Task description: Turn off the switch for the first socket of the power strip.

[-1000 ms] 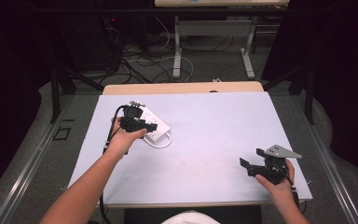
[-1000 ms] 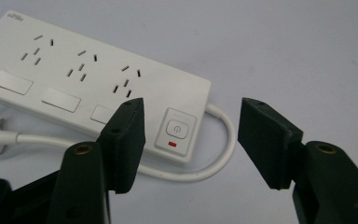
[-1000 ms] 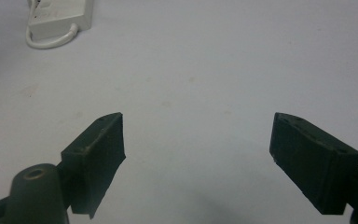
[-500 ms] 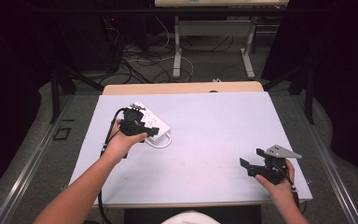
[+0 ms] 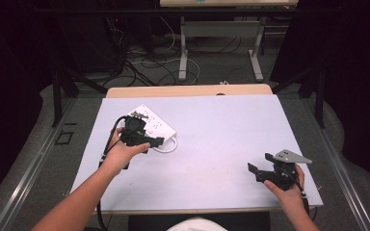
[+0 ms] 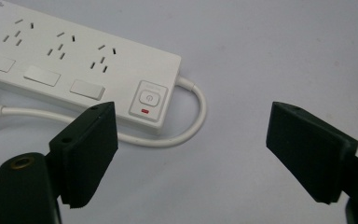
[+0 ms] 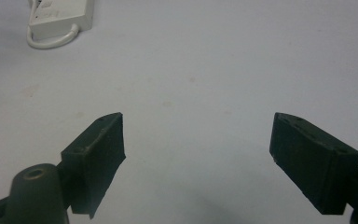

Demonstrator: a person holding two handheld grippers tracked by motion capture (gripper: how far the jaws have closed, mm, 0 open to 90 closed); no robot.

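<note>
1. Lying flat on the pale grey table top (image 5: 212,144), the white rectangular plastic power strip (image 5: 155,124) sits toward the table's far left part, its body running at a slant, with its white cord (image 6: 186,126) curling out of the end by the power button (image 6: 148,99).
2. The left gripper (image 6: 191,149) hangs just beside that button end – its jaws have just been opening and now stand spread, with nothing between them but bare table and the cord's loop beyond.
3. The right gripper (image 5: 260,166) rests well apart from the power strip, near the table's near right corner, its jaws likewise spread and empty.
4. Judged by its look, the strip is a rigid, fairly light shell with smooth sides, so it may slip or pivot if pinched at one corner.
5. A grip across the narrow width of the body, near the button end, seems soundest – the long edges offer flat, parallel faces.
6. The cord is springy and likely to drag or swing the strip when it is lifted, so it makes a poor handle.
</note>
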